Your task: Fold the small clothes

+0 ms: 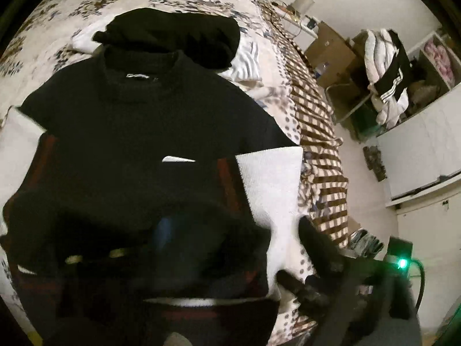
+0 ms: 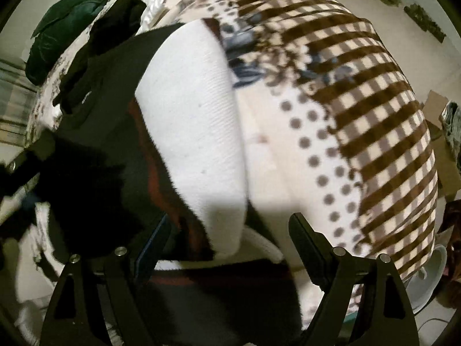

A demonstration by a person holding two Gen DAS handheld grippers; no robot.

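Observation:
A black short-sleeved T-shirt (image 1: 149,121) lies flat on a white towel (image 1: 270,184) on the bed, collar at the far end. Its near hem is lifted and bunched right in front of the left camera, hiding my left gripper's fingers; the cloth appears held there. My right gripper (image 2: 230,230) is open, its fingers (image 2: 305,236) spread over the towel (image 2: 190,121) and the shirt's edge (image 2: 115,109), holding nothing. It also shows at the lower right of the left wrist view (image 1: 299,253).
A second black garment (image 1: 173,40) lies piled beyond the collar. The bed has a floral sheet (image 1: 57,28) and a brown checked blanket (image 2: 374,109) down its right side. A dark green item (image 2: 63,26) lies at the far end. Shelves and boxes (image 1: 403,72) stand by the wall.

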